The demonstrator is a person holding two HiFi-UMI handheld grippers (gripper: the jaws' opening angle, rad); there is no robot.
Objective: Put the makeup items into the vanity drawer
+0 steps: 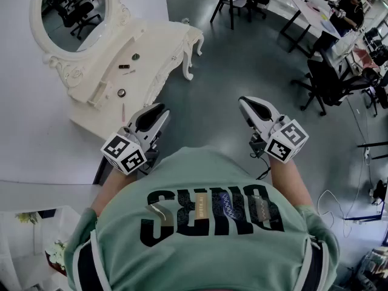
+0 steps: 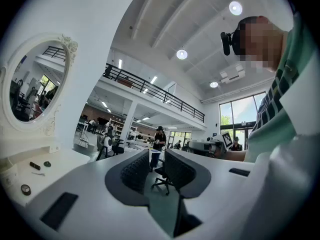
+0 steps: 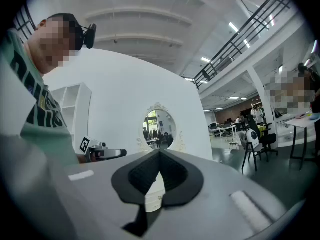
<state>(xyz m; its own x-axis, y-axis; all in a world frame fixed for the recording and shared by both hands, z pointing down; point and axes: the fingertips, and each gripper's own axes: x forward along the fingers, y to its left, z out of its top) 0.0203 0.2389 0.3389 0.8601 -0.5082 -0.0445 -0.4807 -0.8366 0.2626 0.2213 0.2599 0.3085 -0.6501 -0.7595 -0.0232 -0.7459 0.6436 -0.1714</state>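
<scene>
A white ornate vanity [image 1: 159, 48] with an oval mirror [image 1: 76, 8] stands at the upper left of the head view. On its top lie a dark tube [image 1: 123, 66], a small round item [image 1: 135, 56], a round compact [image 1: 121, 93] and a pink stick [image 1: 123, 112]. I hold both grippers close to my chest, well short of the vanity. My left gripper [image 1: 159, 110] [image 2: 157, 159] is open by a narrow gap and empty. My right gripper [image 1: 245, 102] [image 3: 159, 153] is shut, tips touching, holding nothing. The left gripper view shows the tube [image 2: 34, 165] and compact [image 2: 25, 189].
Grey floor lies between me and the vanity. Black office chairs [image 1: 327, 80] and desks [image 1: 306, 11] with a seated person [image 1: 348, 8] fill the upper right. Cables [image 1: 330, 199] trail on the floor at the right. A white shelf with flowers [image 1: 57, 250] is at the lower left.
</scene>
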